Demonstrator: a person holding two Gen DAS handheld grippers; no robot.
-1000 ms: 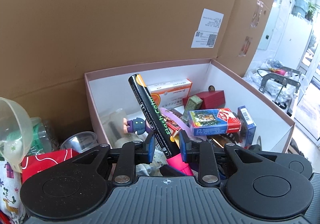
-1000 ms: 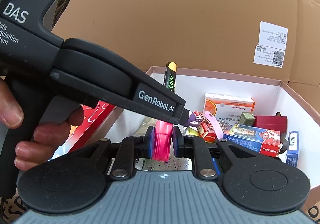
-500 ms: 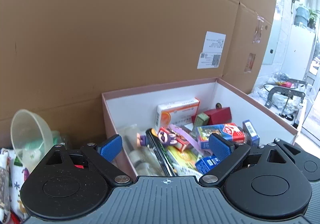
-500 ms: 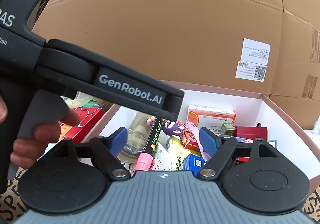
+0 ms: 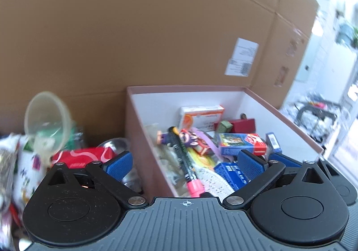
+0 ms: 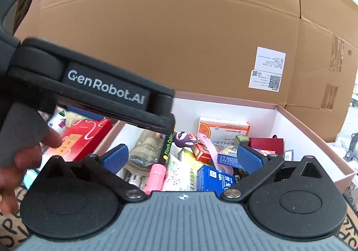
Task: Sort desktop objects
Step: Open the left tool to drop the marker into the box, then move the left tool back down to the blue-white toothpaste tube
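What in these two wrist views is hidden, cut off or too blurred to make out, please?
- Shipping label, left wrist view: print smeared by motion blur.
- Black marker, right wrist view: far end hidden behind the left gripper's body.
- Blue box, right wrist view: near end hidden by the right gripper's housing.
- Red packet, left wrist view: lower edge covered by the fingers.

A pink-rimmed box at frame centre sits beside a red packet and clear plastic cup at left; the supporting surface is hidden.

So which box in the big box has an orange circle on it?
The white and orange box leaning against the back wall. The other small boxes near it are red or blue.
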